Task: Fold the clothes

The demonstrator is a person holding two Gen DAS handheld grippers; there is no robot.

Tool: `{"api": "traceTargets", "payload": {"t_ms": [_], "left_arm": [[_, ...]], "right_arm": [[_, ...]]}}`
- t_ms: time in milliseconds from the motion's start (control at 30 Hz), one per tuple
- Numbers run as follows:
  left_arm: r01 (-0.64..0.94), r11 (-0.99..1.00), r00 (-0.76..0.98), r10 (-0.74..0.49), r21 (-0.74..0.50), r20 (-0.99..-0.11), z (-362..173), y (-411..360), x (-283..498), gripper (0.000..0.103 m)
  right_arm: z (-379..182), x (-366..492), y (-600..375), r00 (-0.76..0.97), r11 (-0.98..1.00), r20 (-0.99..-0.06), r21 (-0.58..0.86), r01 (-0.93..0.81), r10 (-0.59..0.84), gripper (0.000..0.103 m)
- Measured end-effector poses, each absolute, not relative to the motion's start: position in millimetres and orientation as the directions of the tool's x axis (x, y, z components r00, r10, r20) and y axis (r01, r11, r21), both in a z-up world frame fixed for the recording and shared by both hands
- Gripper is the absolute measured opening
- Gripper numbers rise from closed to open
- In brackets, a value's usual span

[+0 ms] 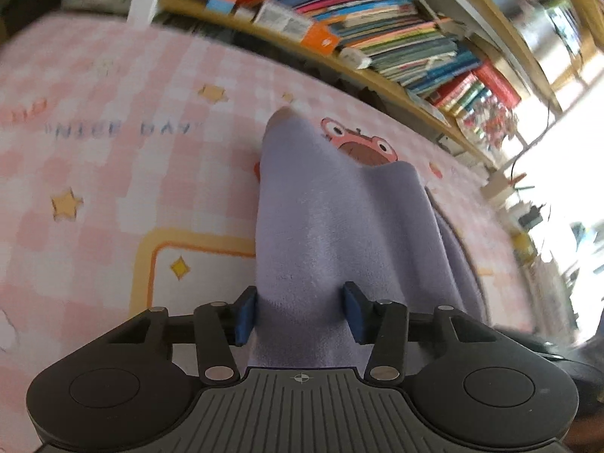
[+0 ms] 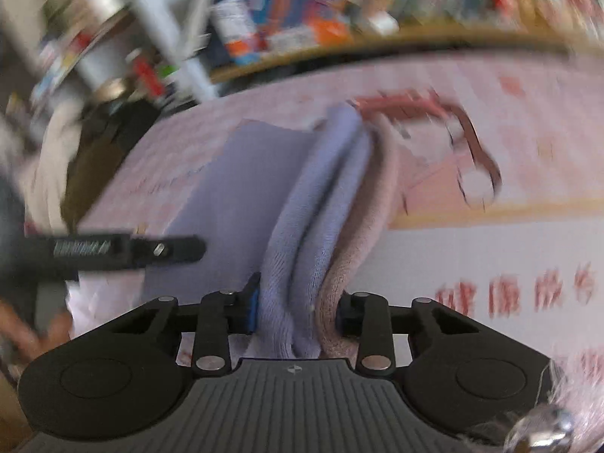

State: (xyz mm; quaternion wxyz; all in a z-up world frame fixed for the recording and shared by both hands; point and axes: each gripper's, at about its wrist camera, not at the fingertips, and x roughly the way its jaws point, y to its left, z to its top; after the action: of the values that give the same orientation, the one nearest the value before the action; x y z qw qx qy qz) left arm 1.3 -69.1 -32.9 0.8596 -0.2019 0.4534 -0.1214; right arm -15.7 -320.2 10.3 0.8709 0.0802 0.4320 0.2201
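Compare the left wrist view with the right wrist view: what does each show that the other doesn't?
Left wrist only: a frog cartoon and yellow stars on the pink checked mat. Right wrist only: the left gripper seen from the side, and a pinkish layer beside the lavender cloth. Both: lavender cloth between blue pads, bookshelf behind.

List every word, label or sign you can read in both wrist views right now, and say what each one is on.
"NICE DAY": blue letters on the pink checked mat, left wrist view.
Red letters at the mat's left edge: cut off, unreadable.
Book spines on the shelf: too blurred.
Red characters on the mat's white panel, right wrist view: blurred, unreadable.
White marking on the left gripper: smeared, unreadable.
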Motion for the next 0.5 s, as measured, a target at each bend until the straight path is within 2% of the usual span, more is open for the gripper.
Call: {"api": "traceTargets", "payload": {"t_ms": [67,167,200,300,433,500], "left_arm": [[0.011,0.877,0.541,-0.409,-0.48,-0.735,-37,-65,4,0.049],[-0.02,0.848,0.523,-0.443,-0.53,-0.728,-45,-56,6,0.056],[-0.026,0.844,0.519,-0.447,-0.536,-0.729,-47,-54,7,0.06],[-0.043,0.833,0.508,-0.456,-0.551,-0.73,-52,-51,9,0.068],[-0.043,0.823,0.509,-0.47,-0.567,-0.721,-57,-53,11,0.069],[-0.033,0.824,0.513,-0.472,-0.566,-0.717,-58,-57,12,0.063]], "right_arm": [[5,-13,-324,0.511,0.891,-0.731,0.351,-0.286,0.452,0.032],[-8,-5,-342,0.463,0.874,-0.745,0.45,-0.185,0.481,0.04],[-12,-2,-348,0.446,0.861,-0.744,0.487,-0.146,0.497,0.045],[-22,-2,-365,0.423,0.82,-0.732,0.57,-0.047,0.534,0.05],[-26,1,-367,0.415,0.795,-0.717,0.606,-0.03,0.561,0.052],[-26,4,-359,0.408,0.798,-0.714,0.599,-0.064,0.569,0.05]]}}
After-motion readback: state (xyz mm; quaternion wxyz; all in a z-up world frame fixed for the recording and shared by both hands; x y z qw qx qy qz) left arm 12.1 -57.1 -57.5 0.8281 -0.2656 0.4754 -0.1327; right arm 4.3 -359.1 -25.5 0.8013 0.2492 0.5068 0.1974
